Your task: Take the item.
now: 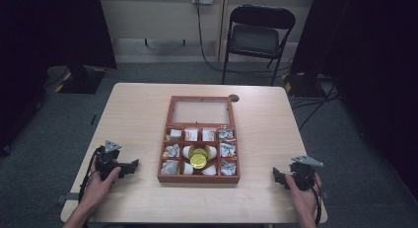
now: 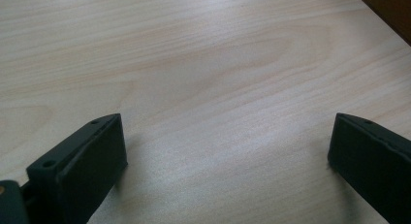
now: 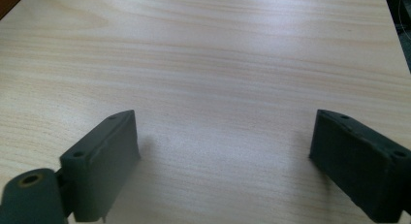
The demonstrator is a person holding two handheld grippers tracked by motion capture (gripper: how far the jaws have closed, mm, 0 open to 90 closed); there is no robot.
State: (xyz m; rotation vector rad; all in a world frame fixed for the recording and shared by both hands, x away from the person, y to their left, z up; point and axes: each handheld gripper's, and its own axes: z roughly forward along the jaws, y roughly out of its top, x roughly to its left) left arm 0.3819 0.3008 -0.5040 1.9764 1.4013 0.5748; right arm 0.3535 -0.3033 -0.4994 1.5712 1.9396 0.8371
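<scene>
A brown wooden box with its glass lid laid open stands in the middle of the light wooden table. Its compartments hold several small wrapped packets, white cups and a yellow round lid. A hand rests my left gripper on the table to the left of the box, jaws wide apart with bare wood between them. At the table's right front my right gripper stands open too, nothing between its jaws. A corner of the box shows at the top right of the left gripper view.
A black folding chair stands behind the table on grey carpet. Cables run along the floor at the back and right. Dark curtains hang on both sides. The table's right edge lies near the right gripper.
</scene>
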